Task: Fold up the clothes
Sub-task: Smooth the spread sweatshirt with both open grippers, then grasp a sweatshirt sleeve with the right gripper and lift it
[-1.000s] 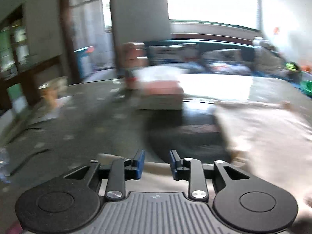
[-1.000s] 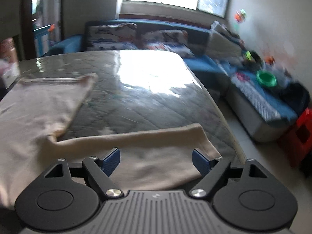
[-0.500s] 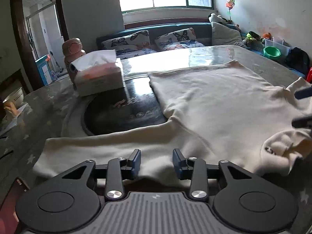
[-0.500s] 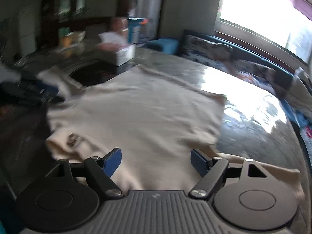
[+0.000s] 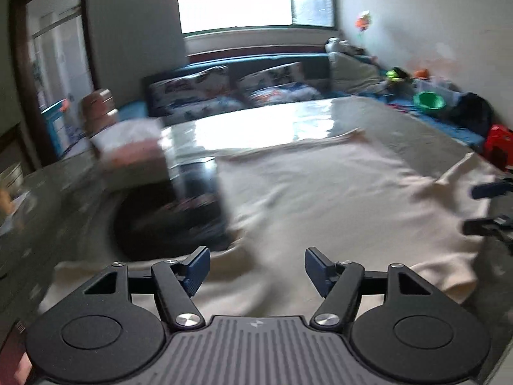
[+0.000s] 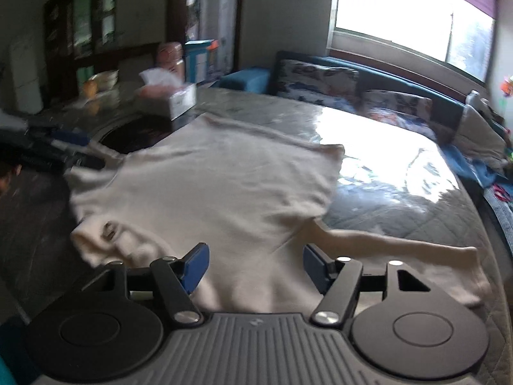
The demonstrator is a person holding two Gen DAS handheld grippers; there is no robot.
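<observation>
A cream long-sleeved top (image 5: 336, 199) lies spread flat on the table (image 5: 416, 128), neck end towards me. My left gripper (image 5: 256, 269) hovers over its near left sleeve and shoulder. Its jaws are opening, and the blue pads press on nothing. In the right wrist view the top (image 6: 208, 186) fills the middle, with one sleeve (image 6: 400, 243) trailing to the right. My right gripper (image 6: 255, 268) hangs over the near hem of the shoulder. Its jaws are closing, still apart and clear of the cloth. Each gripper shows in the other's view: the right gripper (image 5: 481, 207) and the left gripper (image 6: 73, 147).
A tissue box (image 6: 173, 96) and a pink flask (image 5: 97, 109) stand at the table's far left, beside a dark round inset (image 5: 166, 221). A blue sofa with patterned cushions (image 6: 320, 80) runs behind the table. A green bowl (image 5: 429, 100) sits at the far right.
Left jaws have spread much wider and that view has shifted sideways, now blurred. Right jaws have narrowed; that view swung from the right sleeve to the shirt's body.
</observation>
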